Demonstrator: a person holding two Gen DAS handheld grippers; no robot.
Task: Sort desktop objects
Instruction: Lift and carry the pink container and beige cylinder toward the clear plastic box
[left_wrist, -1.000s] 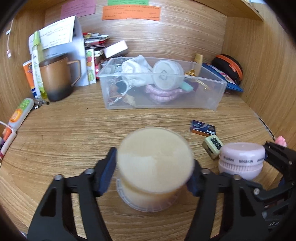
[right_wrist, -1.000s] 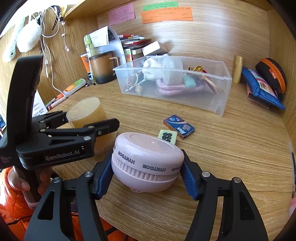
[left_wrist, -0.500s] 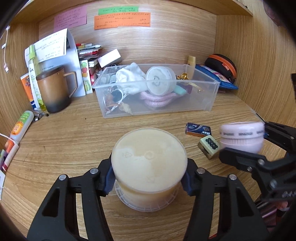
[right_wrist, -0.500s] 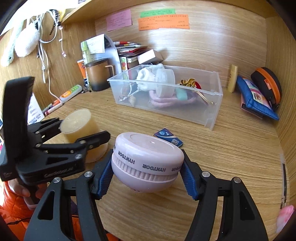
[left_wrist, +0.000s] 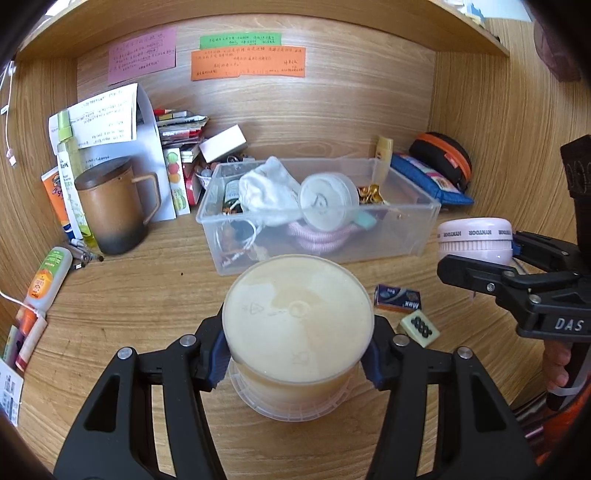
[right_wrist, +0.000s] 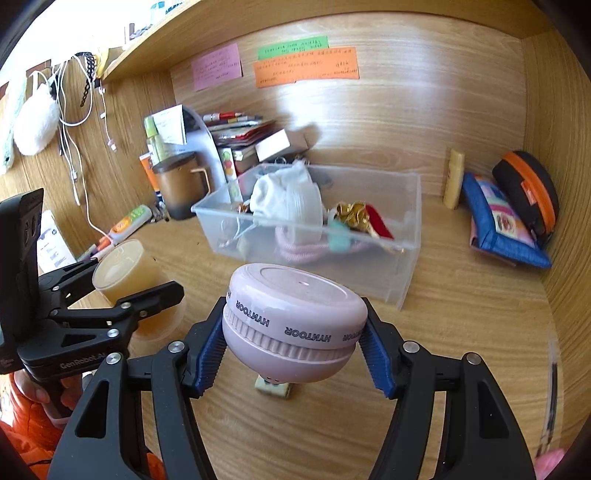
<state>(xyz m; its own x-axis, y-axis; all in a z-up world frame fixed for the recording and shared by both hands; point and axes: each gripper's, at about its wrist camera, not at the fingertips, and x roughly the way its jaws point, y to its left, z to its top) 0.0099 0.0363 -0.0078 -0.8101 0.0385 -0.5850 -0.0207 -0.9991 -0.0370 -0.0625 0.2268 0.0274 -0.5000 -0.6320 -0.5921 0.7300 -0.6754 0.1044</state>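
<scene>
Left tool (left_wrist: 297, 363) clamped on a round cream-coloured plastic container (left_wrist: 297, 321), blue pads pressed against its two sides, the container inverted with its clear lid flange lowest; whether that flange touches the wooden surface (left_wrist: 140, 295) cannot be told. Right tool (right_wrist: 293, 352) clamped on a pink round gadget (right_wrist: 291, 321) marked HYNTOOR around its rim, held above the surface, tilted slightly. Directly beneath the gadget in the right wrist view, a small cream tile with dark dots (right_wrist: 272, 389), lying flat on the surface; seen in the left wrist view (left_wrist: 419, 326) just to the right of the container, with a small dark blue box (left_wrist: 397, 299) close behind it. Farther back, a clear plastic bin (left_wrist: 424, 221) at the middle of the surface, holding a white cloth (left_wrist: 267, 194), a round translucent lid or tub (left_wrist: 328, 201), a coiled pink cable (left_wrist: 321, 238) and something gold and shiny (left_wrist: 369, 194). Left of the bin, a brown lidded mug (left_wrist: 110, 208) with a handle, backed by papers and small boxes. Right of the bin, against the back wall, a blue pouch (left_wrist: 428, 179) and a black case with an orange zip (left_wrist: 443, 158). On the back wall, pink, green and orange sticky notes (left_wrist: 247, 62).
</scene>
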